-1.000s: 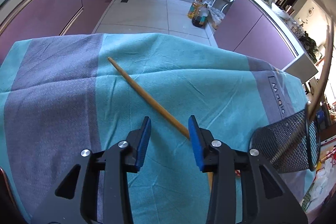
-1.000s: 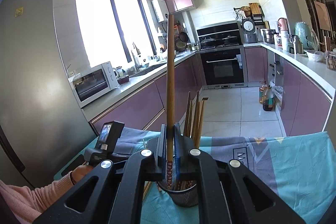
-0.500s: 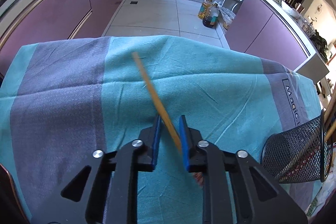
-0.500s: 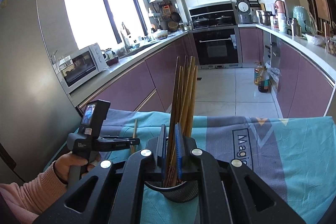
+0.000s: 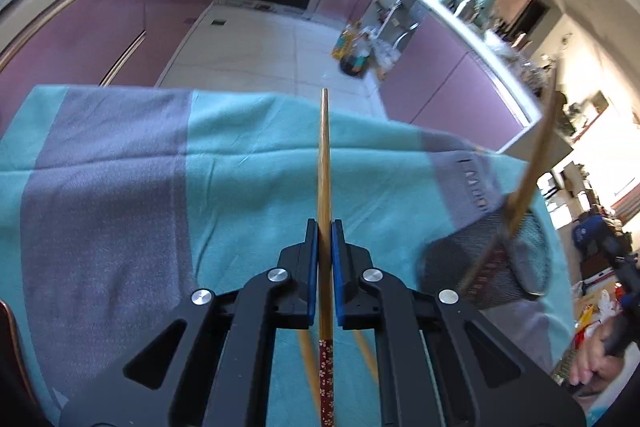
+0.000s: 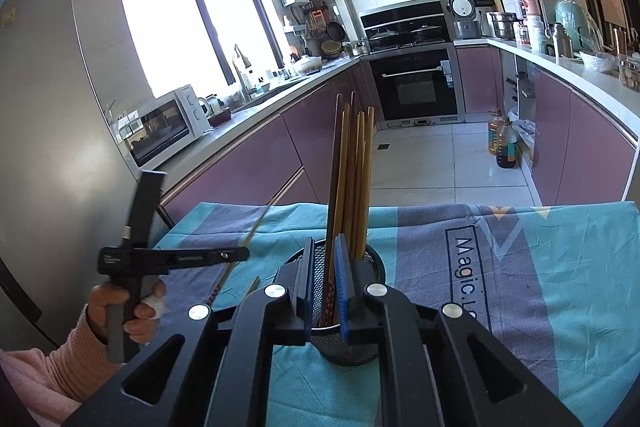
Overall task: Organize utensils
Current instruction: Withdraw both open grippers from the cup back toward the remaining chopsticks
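Kitchen with mauve cabinets [image 6: 256, 163], a bright window [image 6: 192, 27], a white microwave [image 6: 160, 125] on the left counter, a black oven [image 6: 416, 87] at the far end, pale floor tiles [image 6: 432, 155]. In front, a table under a teal and grey striped cloth [image 5: 120, 187], printed "Magic" near its right side.

At the left, left gripper [image 5: 325, 227] pressed together on a single wooden chopstick [image 5: 323, 155], pinched near its red patterned end, tip pointing away over the cloth; raised clear of the fabric. Two more sticks blurred on the cloth beneath the jaws. Held by a hand [image 6: 132, 311] in a pink sleeve [image 6: 48, 371].

Further right, black mesh holder [image 6: 372, 267] standing on the cloth, with a bundle of chopsticks [image 6: 352, 171] upright inside. Right gripper [image 6: 324, 251] directly over the holder's rim, blue pads barely parted around one dark stick in the cup; whether the pads press on it cannot be told.
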The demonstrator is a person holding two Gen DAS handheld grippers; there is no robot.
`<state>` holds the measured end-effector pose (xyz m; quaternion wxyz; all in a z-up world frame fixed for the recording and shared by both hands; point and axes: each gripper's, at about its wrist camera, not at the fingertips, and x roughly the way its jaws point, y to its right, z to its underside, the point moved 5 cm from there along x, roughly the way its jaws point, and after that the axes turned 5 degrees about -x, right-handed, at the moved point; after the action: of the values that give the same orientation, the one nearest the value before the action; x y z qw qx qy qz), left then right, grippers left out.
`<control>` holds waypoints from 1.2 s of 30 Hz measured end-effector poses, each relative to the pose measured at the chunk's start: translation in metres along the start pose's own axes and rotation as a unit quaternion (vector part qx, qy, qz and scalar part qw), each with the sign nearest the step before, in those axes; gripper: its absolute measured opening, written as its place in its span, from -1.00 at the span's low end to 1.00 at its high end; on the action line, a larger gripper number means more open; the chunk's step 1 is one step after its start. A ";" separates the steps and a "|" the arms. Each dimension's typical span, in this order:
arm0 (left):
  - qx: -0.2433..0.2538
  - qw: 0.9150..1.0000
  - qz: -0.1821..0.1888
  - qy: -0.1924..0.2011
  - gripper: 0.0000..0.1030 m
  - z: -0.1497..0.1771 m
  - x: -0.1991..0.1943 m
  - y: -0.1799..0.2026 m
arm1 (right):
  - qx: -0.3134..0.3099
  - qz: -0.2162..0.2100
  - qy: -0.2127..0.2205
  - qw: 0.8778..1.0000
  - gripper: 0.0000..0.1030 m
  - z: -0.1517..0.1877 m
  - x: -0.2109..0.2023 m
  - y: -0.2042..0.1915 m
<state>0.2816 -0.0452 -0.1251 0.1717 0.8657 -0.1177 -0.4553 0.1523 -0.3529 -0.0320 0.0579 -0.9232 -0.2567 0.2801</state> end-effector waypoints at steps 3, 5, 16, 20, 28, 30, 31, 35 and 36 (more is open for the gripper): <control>0.023 0.999 0.035 0.029 -0.86 -0.002 -0.031 0.025 | 0.004 -0.005 0.002 1.000 -0.81 0.002 -0.002 0.001; 0.038 0.996 0.064 0.050 -0.86 -0.003 -0.051 0.047 | 0.003 -0.006 0.004 1.000 -0.81 0.003 -0.004 0.000; 0.079 0.972 0.122 0.182 -0.86 -0.022 -0.080 0.145 | 0.015 -0.017 0.009 1.000 -0.80 0.011 -0.010 0.002; 0.078 0.965 0.103 0.226 -0.86 -0.031 -0.067 0.165 | 0.020 -0.018 0.008 1.000 -0.80 0.017 -0.013 0.006; 0.070 0.962 0.051 0.257 -0.86 -0.041 -0.022 0.181 | 0.025 -0.027 -0.004 0.999 -0.80 0.030 -0.007 0.009; 0.073 0.963 0.040 0.257 -0.86 -0.040 -0.010 0.182 | 0.025 -0.029 -0.008 0.999 -0.80 0.032 -0.005 0.008; 0.077 0.964 0.033 0.253 -0.86 -0.039 -0.002 0.184 | 0.026 -0.029 -0.009 0.999 -0.80 0.033 -0.004 0.008; 0.103 0.968 0.018 0.229 -0.85 -0.033 0.016 0.184 | 0.027 -0.033 -0.013 0.999 -0.80 0.037 -0.002 0.007; 0.115 0.968 0.012 0.224 -0.84 -0.028 0.017 0.185 | 0.028 -0.034 -0.015 0.999 -0.79 0.038 -0.002 0.007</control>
<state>0.3055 -0.2149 -0.0480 0.0980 0.9580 -0.1380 -0.2315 0.1334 -0.3614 -0.0645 0.0891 -0.9077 -0.2808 0.2988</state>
